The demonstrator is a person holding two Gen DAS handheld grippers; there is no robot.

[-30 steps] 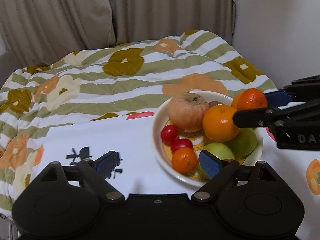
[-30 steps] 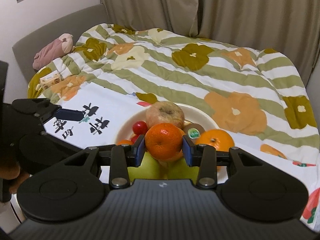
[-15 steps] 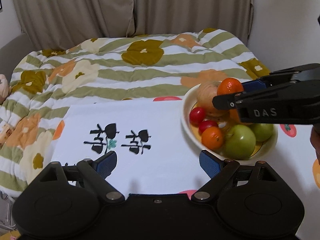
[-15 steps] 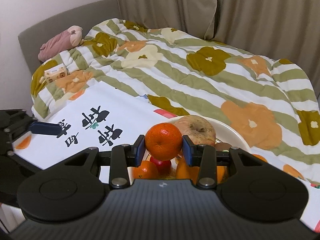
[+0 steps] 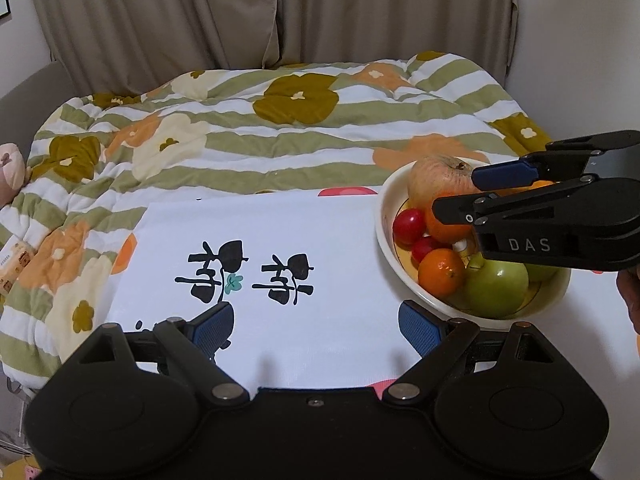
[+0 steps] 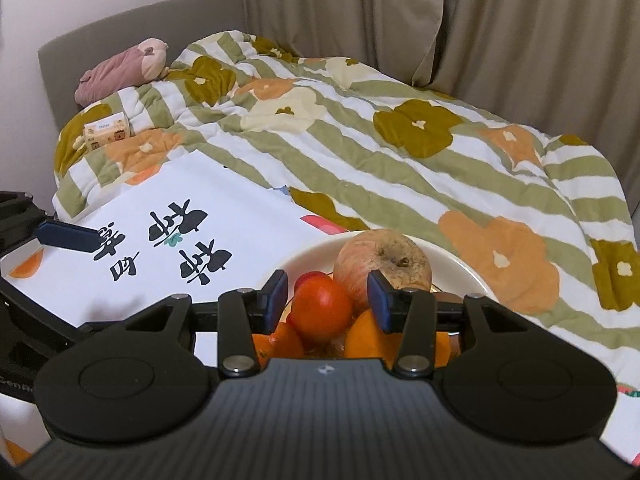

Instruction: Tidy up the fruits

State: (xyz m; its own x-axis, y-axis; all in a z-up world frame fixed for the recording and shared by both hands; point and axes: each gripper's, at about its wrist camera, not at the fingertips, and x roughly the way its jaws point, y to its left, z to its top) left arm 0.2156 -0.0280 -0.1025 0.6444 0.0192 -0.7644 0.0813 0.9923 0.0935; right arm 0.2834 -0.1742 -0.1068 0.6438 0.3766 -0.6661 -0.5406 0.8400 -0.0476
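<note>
Right gripper agape over bowl

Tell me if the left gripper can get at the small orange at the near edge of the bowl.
Probably yes. The left gripper is open and empty, and the small orange sits exposed at the bowl rim's near side. The right gripper hovers farther back, above other fruit.

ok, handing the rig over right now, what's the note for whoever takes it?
Left gripper: open, empty, over the white cloth.
Right gripper: open above the bowl, jaws wider than the tangerine between them, which sits on the pile.
Bowl also holds a russet apple, a green apple, a second tangerine and small red fruits.
Done: all visible fruit is in the bowl.
Left: probably just lift the right gripper clear.
</note>
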